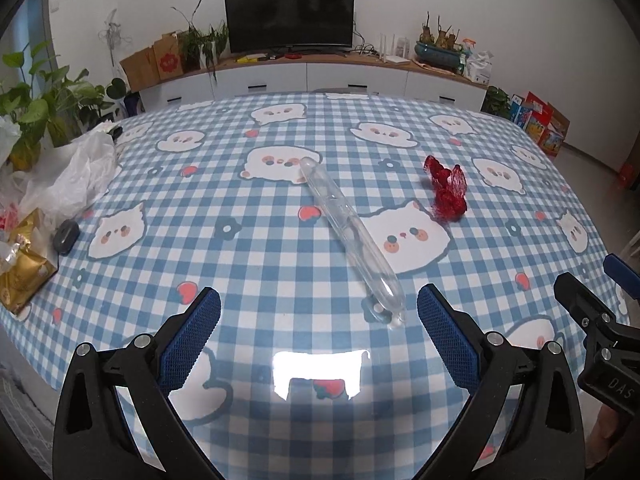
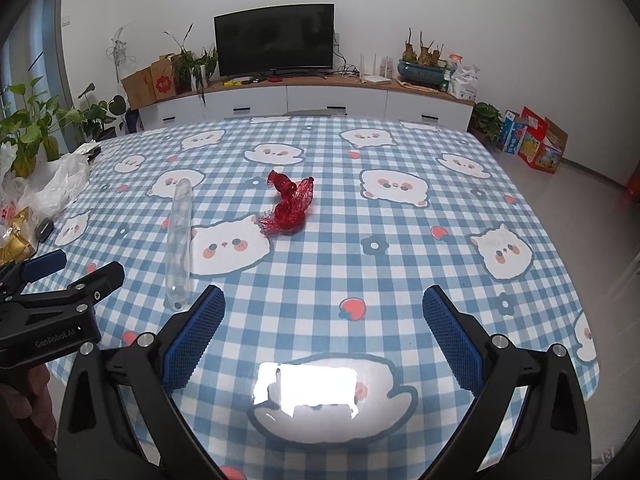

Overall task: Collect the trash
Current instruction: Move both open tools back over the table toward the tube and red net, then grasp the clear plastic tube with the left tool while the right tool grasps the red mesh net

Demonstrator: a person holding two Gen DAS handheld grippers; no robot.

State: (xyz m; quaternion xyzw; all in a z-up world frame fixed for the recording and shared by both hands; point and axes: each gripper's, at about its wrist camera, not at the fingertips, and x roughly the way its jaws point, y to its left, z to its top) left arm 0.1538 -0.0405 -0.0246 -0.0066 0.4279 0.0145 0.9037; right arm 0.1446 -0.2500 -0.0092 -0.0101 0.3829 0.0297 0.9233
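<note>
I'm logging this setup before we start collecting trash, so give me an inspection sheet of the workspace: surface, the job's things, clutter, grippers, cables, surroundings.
Surface: table under a blue checked cloth with cartoon animals; bright glare patch near the front edge.
Job's things: clear plastic tube lying flat; crumpled red mesh net beside it, apart.
Clutter: white plastic bag, gold packet and small dark object at the left edge.
Grippers: left gripper open, empty; right gripper open, empty.
Cables: loose wires behind the TV.
Surroundings: white sideboard, potted plants, cardboard boxes.
</note>
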